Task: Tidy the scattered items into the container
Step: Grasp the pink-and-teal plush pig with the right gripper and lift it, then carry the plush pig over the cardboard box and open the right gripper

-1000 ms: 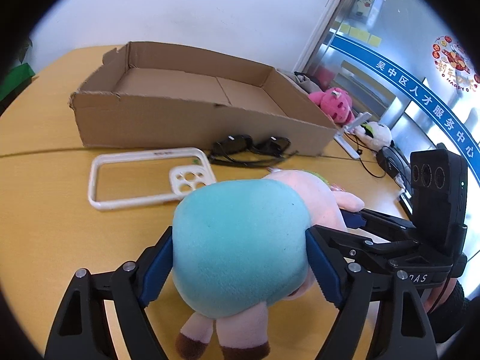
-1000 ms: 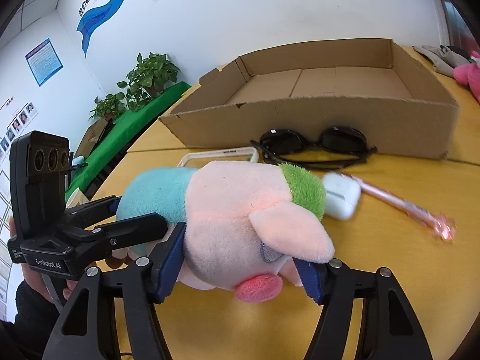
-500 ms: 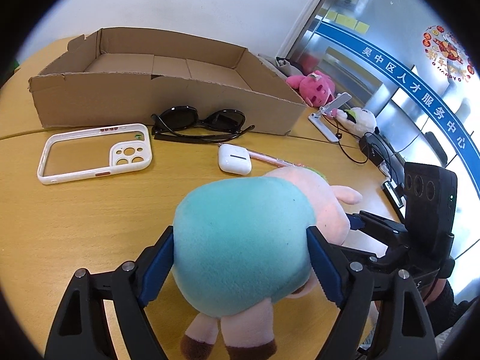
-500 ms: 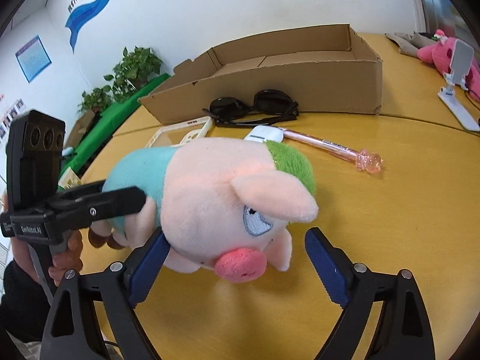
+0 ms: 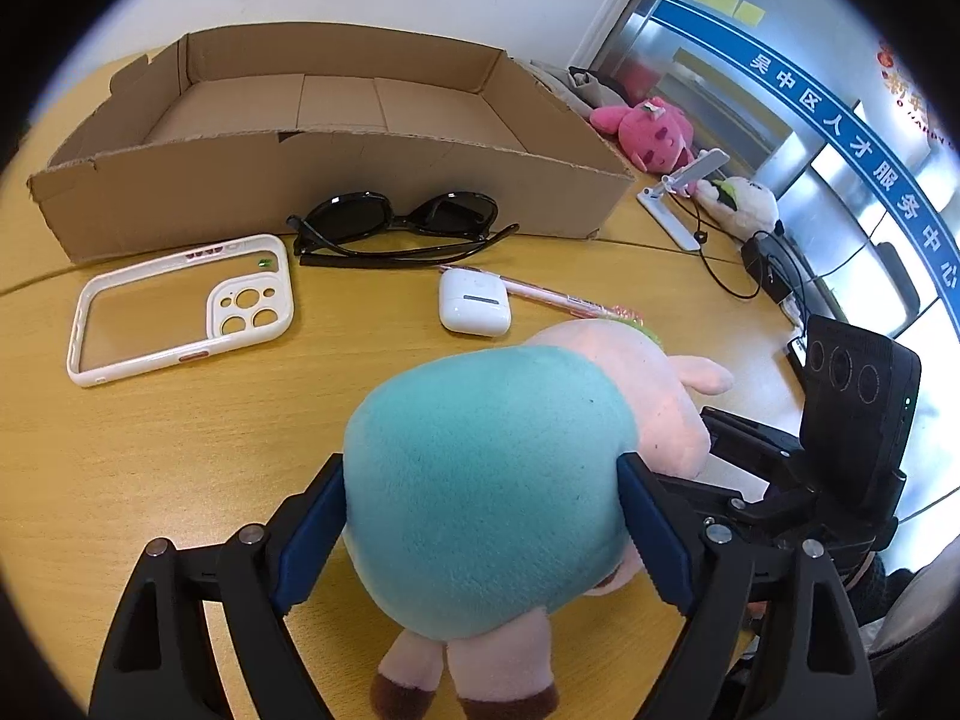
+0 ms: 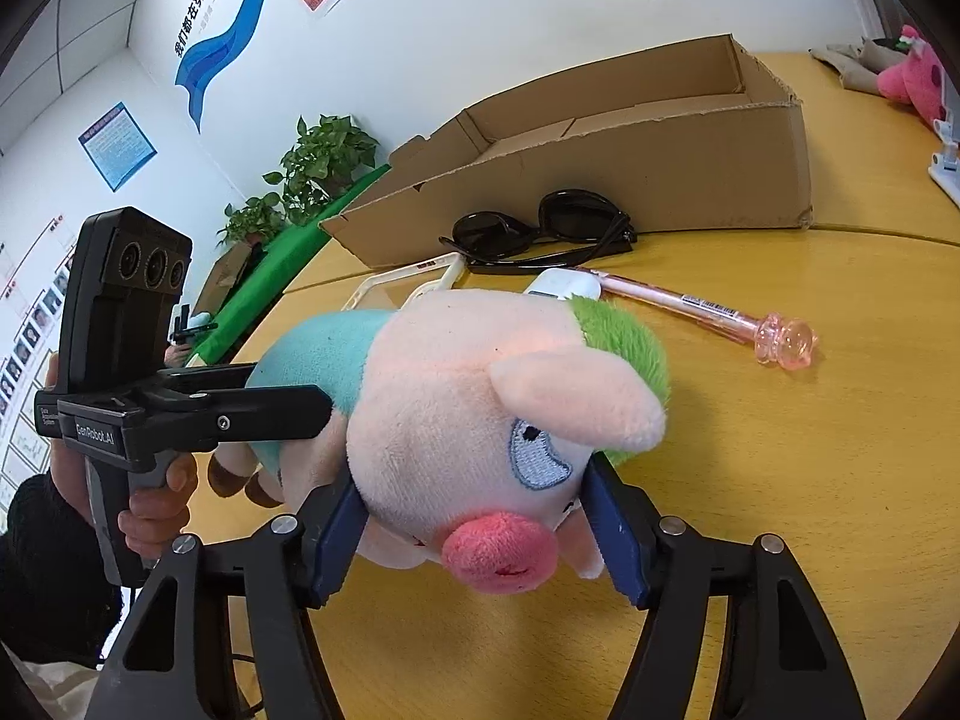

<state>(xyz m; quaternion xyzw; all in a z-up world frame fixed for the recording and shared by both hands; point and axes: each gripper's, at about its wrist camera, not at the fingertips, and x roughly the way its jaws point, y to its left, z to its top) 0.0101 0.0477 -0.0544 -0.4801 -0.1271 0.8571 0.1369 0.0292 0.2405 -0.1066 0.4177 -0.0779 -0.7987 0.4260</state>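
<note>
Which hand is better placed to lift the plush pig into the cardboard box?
Probably left. The left tool clamps the plush pig by its broad teal body, with the cardboard box straight ahead in its view. The right tool, jaws closing, pinches only the head.

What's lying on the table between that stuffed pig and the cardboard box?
In the left wrist view: white earbud case, pink pen and black sunglasses lie between plush pig and cardboard box.

Both wrist views close, sharing plush pig [image 5: 480, 480].
</note>
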